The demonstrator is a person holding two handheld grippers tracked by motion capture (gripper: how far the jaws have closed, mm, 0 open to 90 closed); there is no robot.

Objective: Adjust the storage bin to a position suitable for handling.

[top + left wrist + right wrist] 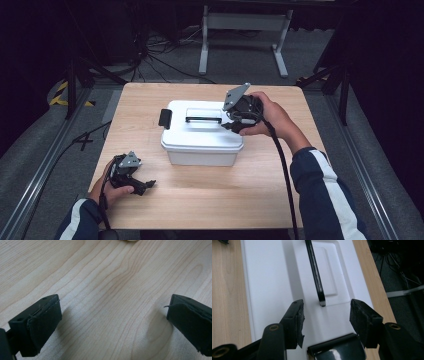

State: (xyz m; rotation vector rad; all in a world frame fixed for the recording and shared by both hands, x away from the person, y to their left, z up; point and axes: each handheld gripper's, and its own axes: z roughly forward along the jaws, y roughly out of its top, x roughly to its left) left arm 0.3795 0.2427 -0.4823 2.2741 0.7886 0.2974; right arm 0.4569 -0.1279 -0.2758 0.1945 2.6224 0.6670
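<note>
A white lidded box point(200, 142) stands in the middle of the wooden table point(210, 200). It has a black handle point(203, 119) lying flat on the lid and a black latch point(165, 118) at its left end. My right gripper point(235, 125) is at the box's right end, held by a hand. In the right gripper view it is open point(325, 315) over the lid point(269, 277), with the handle point(315, 272) ahead and a second black latch point(337, 350) low between the jaws. My left gripper point(145, 186) rests at the table's front left, open point(112, 322) over bare wood point(107, 277).
The table's front half around the box is bare wood. Beyond the far edge are a white metal stand point(245, 22) and cables on the grey floor point(165, 60). Yellow-black tape point(60, 92) marks the floor at left.
</note>
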